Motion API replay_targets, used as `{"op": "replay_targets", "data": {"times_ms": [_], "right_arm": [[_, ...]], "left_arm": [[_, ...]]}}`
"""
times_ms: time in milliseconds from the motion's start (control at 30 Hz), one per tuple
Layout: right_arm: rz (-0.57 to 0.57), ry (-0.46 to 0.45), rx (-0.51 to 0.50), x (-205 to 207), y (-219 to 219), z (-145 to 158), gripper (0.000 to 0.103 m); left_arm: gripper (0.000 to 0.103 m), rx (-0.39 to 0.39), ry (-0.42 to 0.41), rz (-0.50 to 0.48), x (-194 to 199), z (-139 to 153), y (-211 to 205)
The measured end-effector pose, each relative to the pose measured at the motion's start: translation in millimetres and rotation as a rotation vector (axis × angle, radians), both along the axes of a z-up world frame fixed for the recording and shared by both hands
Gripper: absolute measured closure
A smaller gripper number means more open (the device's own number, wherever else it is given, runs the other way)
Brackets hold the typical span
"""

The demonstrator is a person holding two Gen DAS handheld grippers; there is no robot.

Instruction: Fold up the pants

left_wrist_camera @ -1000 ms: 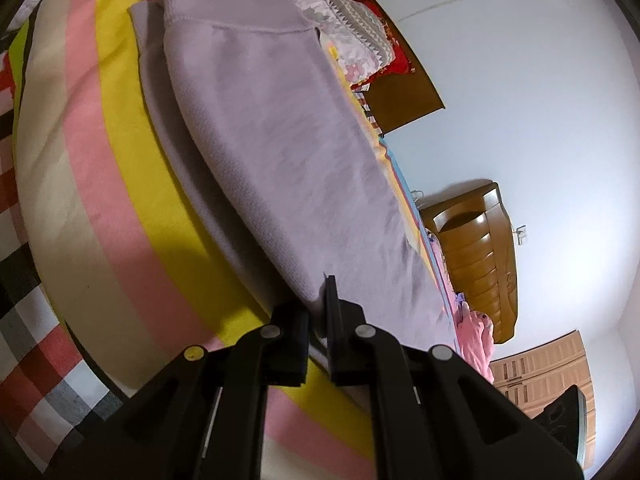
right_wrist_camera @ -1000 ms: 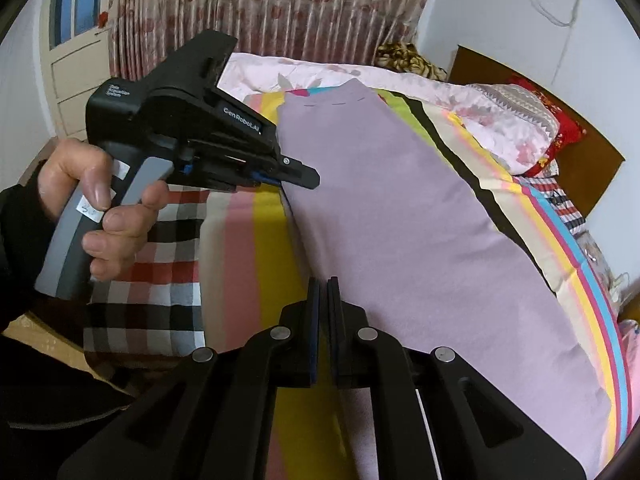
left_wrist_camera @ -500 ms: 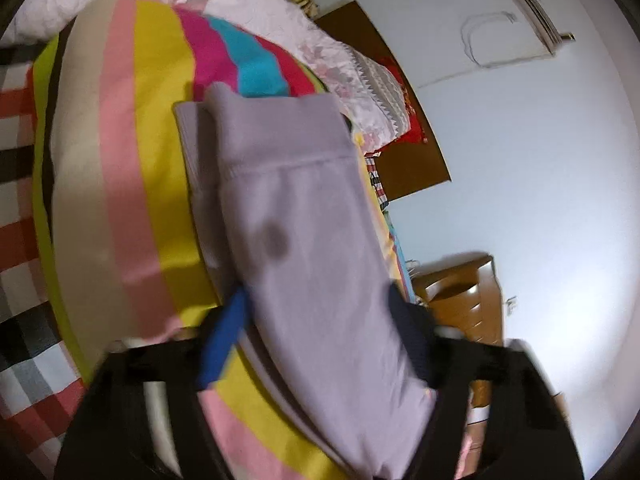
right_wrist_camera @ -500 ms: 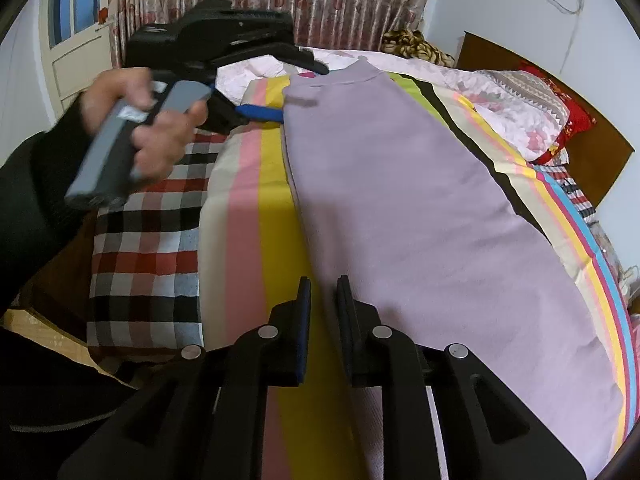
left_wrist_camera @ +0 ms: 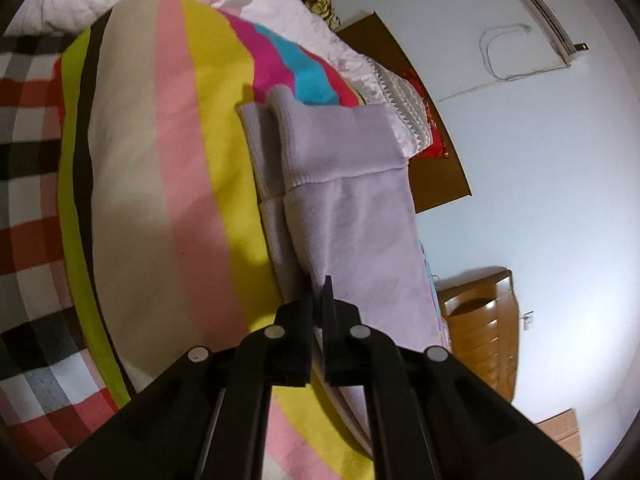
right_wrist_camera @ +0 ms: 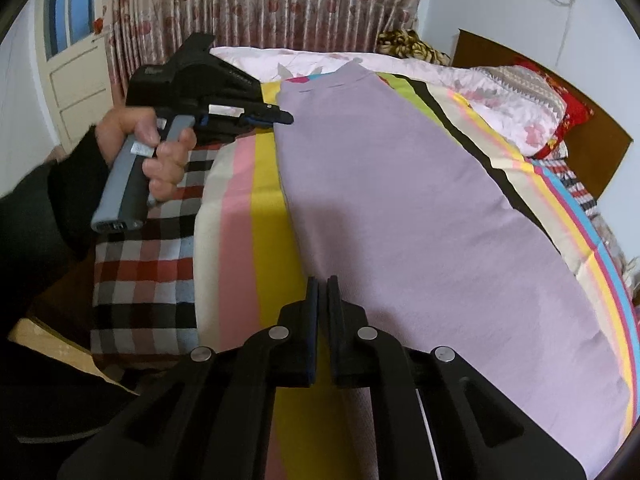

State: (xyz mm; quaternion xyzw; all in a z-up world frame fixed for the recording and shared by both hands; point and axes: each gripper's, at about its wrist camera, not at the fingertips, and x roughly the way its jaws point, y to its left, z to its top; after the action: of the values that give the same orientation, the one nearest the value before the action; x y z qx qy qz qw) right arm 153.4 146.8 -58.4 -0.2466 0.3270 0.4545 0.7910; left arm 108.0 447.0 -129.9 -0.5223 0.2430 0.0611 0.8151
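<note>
Lilac pants (right_wrist_camera: 400, 208) lie flat and lengthwise on the striped blanket (right_wrist_camera: 264, 200), one leg on the other. Their ribbed cuffs (left_wrist_camera: 340, 140) are at the far end. My left gripper (left_wrist_camera: 320, 292) is shut, its tips resting at the pants' (left_wrist_camera: 352, 220) left edge some way short of the cuffs. No cloth shows between its pads. In the right wrist view the left gripper (right_wrist_camera: 286, 118), held by a hand (right_wrist_camera: 160, 152), just touches that edge. My right gripper (right_wrist_camera: 322, 286) is shut too, low over the same edge nearer the wide end.
A red, black and white plaid blanket (right_wrist_camera: 140, 272) covers the bed's near left side. Pillows (right_wrist_camera: 520, 112) and a wooden headboard (right_wrist_camera: 600, 148) are at the right. A wooden nightstand (left_wrist_camera: 480, 320) stands beyond the bed. Curtains (right_wrist_camera: 260, 0) and a door (right_wrist_camera: 76, 80) are behind.
The left gripper opened wide, slid along the pants' edge toward the cuffs, and shut again. The right gripper parted a little and shut, staying in place.
</note>
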Motion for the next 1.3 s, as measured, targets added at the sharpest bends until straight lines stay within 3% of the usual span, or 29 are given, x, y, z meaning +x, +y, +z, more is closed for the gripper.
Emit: {"op": "replay_targets", "data": {"times_ms": [133,367,467,500,533,567,600,633,667,767,833,933,1033,1133,1233,1267,1300], "right_arm": [[-0.008,0.014,0.007,1,0,-1,0.098],[0.002,0.066,0.04,0,-5,0,0.097],[0.059,0.162,0.074,-2,-17,4,0.085],[0.073,0.187,0.092,-4,-26,8,0.08],[0.065,0.176,0.124,-7,-38,15,0.059],[0.041,0.149,0.165,-10,-55,21,0.048],[0.019,0.13,0.198,-12,-70,26,0.042],[-0.012,0.131,0.217,-13,-90,29,0.042],[-0.041,0.129,0.222,-14,-102,29,0.042],[-0.147,0.123,0.209,-12,-130,20,0.042],[-0.202,0.13,0.198,-9,-136,13,0.043],[-0.239,0.131,0.205,-9,-132,11,0.043],[-0.286,0.172,0.145,-5,-128,-4,0.043],[-0.26,0.217,0.139,-7,-131,-8,0.038],[-0.279,0.265,0.154,-5,-150,3,0.037],[-0.316,0.244,0.174,-5,-162,8,0.03],[-0.374,0.216,0.192,-4,-177,14,0.024]], "left_arm": [[0.1,0.064,0.009,0.008,0,9,-6],[0.1,0.065,0.039,0.024,4,4,-6],[0.095,0.057,0.06,0.05,1,8,-7],[0.089,0.068,0.082,0.074,-4,10,-7],[0.057,0.112,0.133,0.122,-10,18,-8],[0.041,0.17,0.182,0.181,-18,28,-12],[0.029,0.233,0.184,0.242,-29,42,-19],[0.027,0.274,0.164,0.254,-35,53,-27],[0.027,0.319,0.137,0.226,-37,65,-38],[0.024,0.388,0.026,-0.027,-25,91,-88],[0.021,0.399,-0.031,-0.266,-7,96,-132],[0.021,0.466,0.012,-0.5,17,86,-189],[0.021,0.57,0.095,-0.578,27,68,-221],[0.02,0.674,0.099,-0.603,28,62,-230],[0.02,0.677,0.174,-0.61,35,69,-230],[0.02,0.668,0.207,-0.592,37,72,-230],[0.02,0.663,0.187,-0.591,37,82,-235]]}}
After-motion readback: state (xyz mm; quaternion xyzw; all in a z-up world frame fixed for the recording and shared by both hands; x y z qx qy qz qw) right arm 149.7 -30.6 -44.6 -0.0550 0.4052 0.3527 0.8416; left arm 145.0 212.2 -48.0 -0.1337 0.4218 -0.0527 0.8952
